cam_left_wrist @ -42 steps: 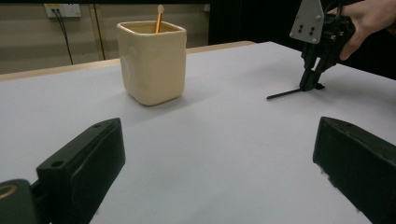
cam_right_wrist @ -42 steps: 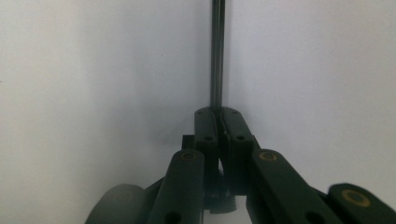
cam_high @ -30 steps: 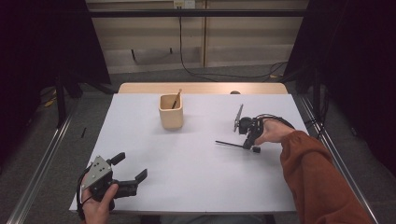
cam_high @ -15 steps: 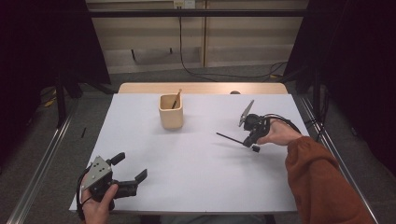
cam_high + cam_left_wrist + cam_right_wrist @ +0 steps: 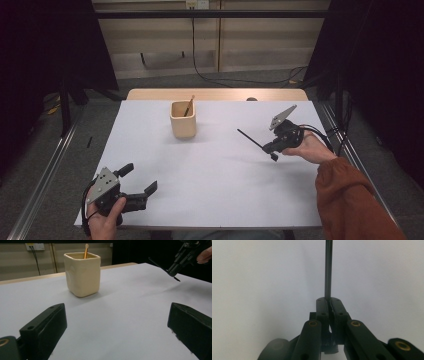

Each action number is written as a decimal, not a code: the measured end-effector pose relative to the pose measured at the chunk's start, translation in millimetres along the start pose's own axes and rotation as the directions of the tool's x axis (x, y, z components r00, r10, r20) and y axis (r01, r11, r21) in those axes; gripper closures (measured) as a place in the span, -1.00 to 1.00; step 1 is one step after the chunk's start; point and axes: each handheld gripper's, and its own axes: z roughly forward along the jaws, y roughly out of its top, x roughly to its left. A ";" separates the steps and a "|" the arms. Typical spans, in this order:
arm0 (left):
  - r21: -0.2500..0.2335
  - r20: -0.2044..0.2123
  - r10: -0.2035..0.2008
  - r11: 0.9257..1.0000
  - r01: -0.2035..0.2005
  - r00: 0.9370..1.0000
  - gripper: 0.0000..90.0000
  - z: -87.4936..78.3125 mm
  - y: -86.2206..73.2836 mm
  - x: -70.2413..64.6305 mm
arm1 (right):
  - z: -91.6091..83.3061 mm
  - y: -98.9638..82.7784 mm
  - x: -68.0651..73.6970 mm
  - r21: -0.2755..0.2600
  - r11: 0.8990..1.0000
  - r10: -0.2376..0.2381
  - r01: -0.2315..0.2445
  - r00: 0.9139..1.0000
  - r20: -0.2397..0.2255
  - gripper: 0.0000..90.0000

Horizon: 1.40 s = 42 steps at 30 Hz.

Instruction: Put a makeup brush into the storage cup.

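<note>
So compared to a second back, the right gripper [image 5: 274, 150] has drifted toward the right edge of the table [image 5: 210, 175] and come up a bit; the thin black stick [image 5: 250, 139] it carries was lower and closer to the middle before, and now it hangs in the air, slanting toward the cup. The left gripper [image 5: 139, 181] hasn't budged from the near left corner, and the cup hasn't moved either.

Materials: the table has a smooth, matte white top with a pale wooden strip along the far edge. The cup [image 5: 183, 120] is a cream-coloured, squarish thing with rounded corners and a slightly glossy wall, sitting at the far middle of the table, with a thin orange-brown stick [image 5: 189, 106] leaning inside it. The black stick is a slim, straight, round rod, dark and plain. Both grippers are black plastic with brass-looking screws, each with a grey three-cornered plate on top.

Fingers: in the right gripper view the two fingers [image 5: 323, 312] are pressed together with the black stick's end clamped between their tips, the rod running straight out ahead. On the left, the fingers [image 5: 47, 327] stand wide apart with only bare table between them, holding nothing.
</note>
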 end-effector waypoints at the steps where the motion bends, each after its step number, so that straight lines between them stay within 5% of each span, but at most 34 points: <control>1: 0.000 0.000 0.002 1.000 -0.002 1.000 -0.95 -0.2 0.1 -0.2 | -1.1 -1.2 1.6 -0.019 1.000 0.012 -0.012 1.000 0.014 0.91; 9: 0.000 0.000 0.007 1.000 -0.007 1.000 -0.95 -0.2 0.3 -0.7 | -5.8 -9.8 7.6 -0.123 0.992 0.046 -0.043 0.999 0.016 0.91; 15: -0.005 -0.003 0.002 1.000 -0.002 1.000 -0.95 -0.9 0.2 -0.5 | -5.7 -19.1 14.6 -0.212 0.976 0.061 -0.056 0.998 0.014 0.91; 20: -0.006 -0.004 0.001 1.000 -0.001 1.000 -0.95 -0.9 0.4 -0.6 | -11.6 -24.3 20.7 -0.313 0.948 0.073 -0.065 0.997 0.014 0.91; 24: -0.008 -0.004 0.000 1.000 0.000 1.000 -0.95 -1.2 0.4 -0.2 | -16.5 -28.0 20.7 -0.396 0.915 0.089 -0.079 0.996 0.006 0.91; 27: -0.013 -0.007 -0.005 1.000 0.005 1.000 -0.95 -1.5 0.4 0.0 | -20.0 -30.7 21.1 -0.461 0.883 0.101 -0.088 0.995 0.004 0.91; 31: -0.014 -0.006 -0.001 1.000 0.001 1.000 -0.95 -2.2 0.7 0.6 | -25.6 -33.3 24.1 -0.561 0.822 0.106 -0.095 0.994 -0.013 0.91; 34: -0.015 -0.006 -0.004 1.000 0.004 1.000 -0.95 -2.6 0.7 0.4 | -29.9 -34.1 26.2 -0.611 0.786 0.105 -0.095 0.994 -0.018 0.91; 42: -0.016 -0.002 -0.004 1.000 0.004 1.000 -0.95 -2.9 0.9 0.4 | -32.0 -36.7 30.7 -0.622 0.776 0.113 -0.109 0.993 -0.033 0.91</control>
